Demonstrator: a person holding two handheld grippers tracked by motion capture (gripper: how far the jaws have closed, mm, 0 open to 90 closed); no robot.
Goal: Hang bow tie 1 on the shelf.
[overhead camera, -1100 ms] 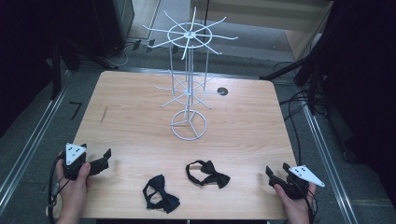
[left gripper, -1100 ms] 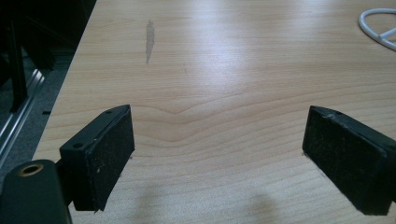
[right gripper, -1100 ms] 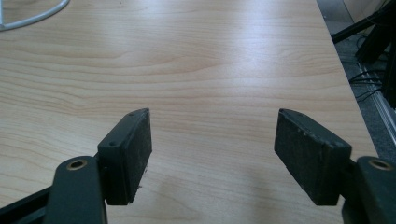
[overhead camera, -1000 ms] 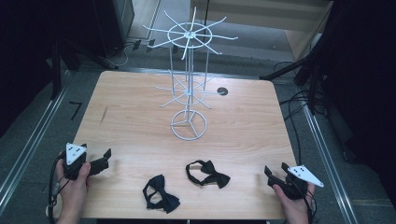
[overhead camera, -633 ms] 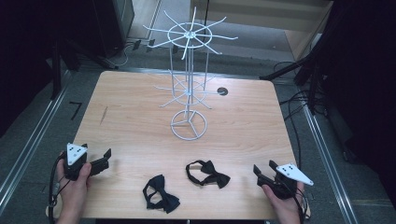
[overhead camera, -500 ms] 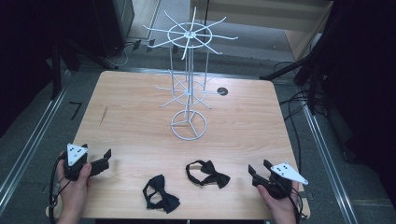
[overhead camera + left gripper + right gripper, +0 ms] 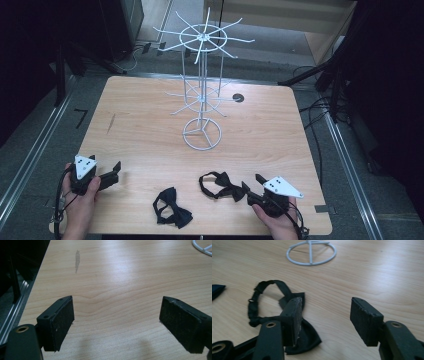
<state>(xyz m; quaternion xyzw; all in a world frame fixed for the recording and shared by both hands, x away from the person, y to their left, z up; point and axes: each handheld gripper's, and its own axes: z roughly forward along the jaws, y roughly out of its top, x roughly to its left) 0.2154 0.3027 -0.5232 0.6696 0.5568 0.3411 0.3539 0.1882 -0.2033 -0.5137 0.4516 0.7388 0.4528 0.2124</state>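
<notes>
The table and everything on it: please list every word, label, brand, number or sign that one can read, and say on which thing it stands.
No readable text in any view.
The wooden table, white wire stand, two black bow ties and both grippers carry no writing.
A dark mark on the floor left of the table resembles "7", but it is too small to be sure.

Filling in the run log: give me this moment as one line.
right claw: jaws just been closing, at near bow tie, nothing gripped | left claw: open over bare table | second bow tie: untouched
</notes>
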